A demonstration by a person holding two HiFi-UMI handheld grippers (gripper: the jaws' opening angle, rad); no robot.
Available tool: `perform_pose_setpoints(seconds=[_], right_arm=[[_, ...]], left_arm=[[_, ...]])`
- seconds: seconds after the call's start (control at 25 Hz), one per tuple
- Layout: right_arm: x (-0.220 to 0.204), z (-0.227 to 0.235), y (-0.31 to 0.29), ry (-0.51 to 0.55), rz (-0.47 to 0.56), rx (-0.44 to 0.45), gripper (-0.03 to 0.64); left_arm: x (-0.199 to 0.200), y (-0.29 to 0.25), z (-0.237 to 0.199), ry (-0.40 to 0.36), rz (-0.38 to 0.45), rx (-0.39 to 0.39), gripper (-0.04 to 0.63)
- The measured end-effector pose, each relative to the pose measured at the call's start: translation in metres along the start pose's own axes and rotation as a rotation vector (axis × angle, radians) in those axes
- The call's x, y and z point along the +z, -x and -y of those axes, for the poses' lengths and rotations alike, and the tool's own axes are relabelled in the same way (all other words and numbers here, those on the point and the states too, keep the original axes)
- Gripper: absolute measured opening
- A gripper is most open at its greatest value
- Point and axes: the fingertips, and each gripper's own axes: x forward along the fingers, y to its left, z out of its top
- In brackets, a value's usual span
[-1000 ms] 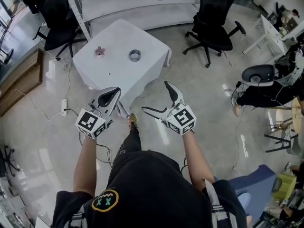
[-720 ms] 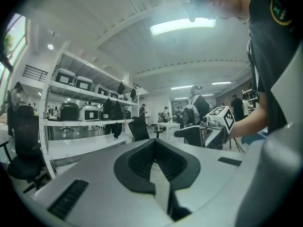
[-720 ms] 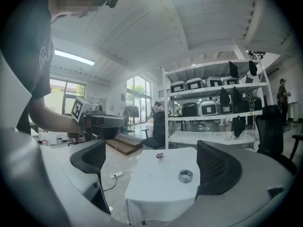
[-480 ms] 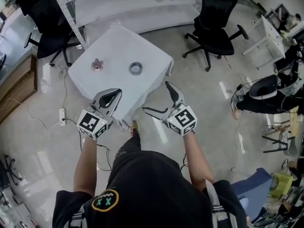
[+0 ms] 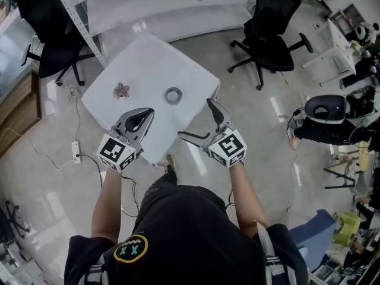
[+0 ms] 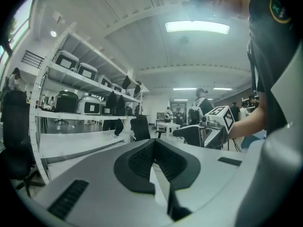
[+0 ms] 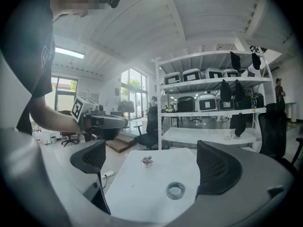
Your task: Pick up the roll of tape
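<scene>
A grey roll of tape [image 5: 173, 95] lies flat near the middle of a small white table [image 5: 148, 64]. In the right gripper view the roll of tape [image 7: 175, 190] sits ahead, closer to the right jaw. My right gripper [image 5: 199, 121] is open and empty, held above the table's near corner. My left gripper [image 5: 138, 118] is shut, its pads pressed together with nothing between them, over the table's near left edge. In the left gripper view the jaws [image 6: 155, 158] point away from the table toward shelves.
A small pink crumpled object [image 5: 122, 89] lies on the table's left part. Black office chairs [image 5: 270, 25] stand to the far right and far left [image 5: 50, 31]. A metal shelf rack [image 5: 77, 16] and a long white bench [image 5: 166, 5] stand behind the table. Cables and a power strip [image 5: 75, 152] lie on the floor.
The table has drawn nearer and slid down in the head view as the person stepped toward it. Both grippers keep their poses, now overlapping the table's near edge.
</scene>
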Motion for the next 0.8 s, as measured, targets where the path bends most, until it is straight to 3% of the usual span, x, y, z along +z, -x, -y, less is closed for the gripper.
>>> perform_pose_setpoints(seconds=[0.28, 0.8], right_arm=[[0.008, 0.016, -0.036, 0.003, -0.018, -0.005, 0.598], [0.006, 0.039, -0.062, 0.01, -0.029, 0.027, 0.598]], left_arm=[[-0.002, -0.012, -0.034, 0.021, -0.003, -0.025, 0.015], [-0.009, -0.032, -0.056, 0.028, -0.015, -0.007, 0.015]])
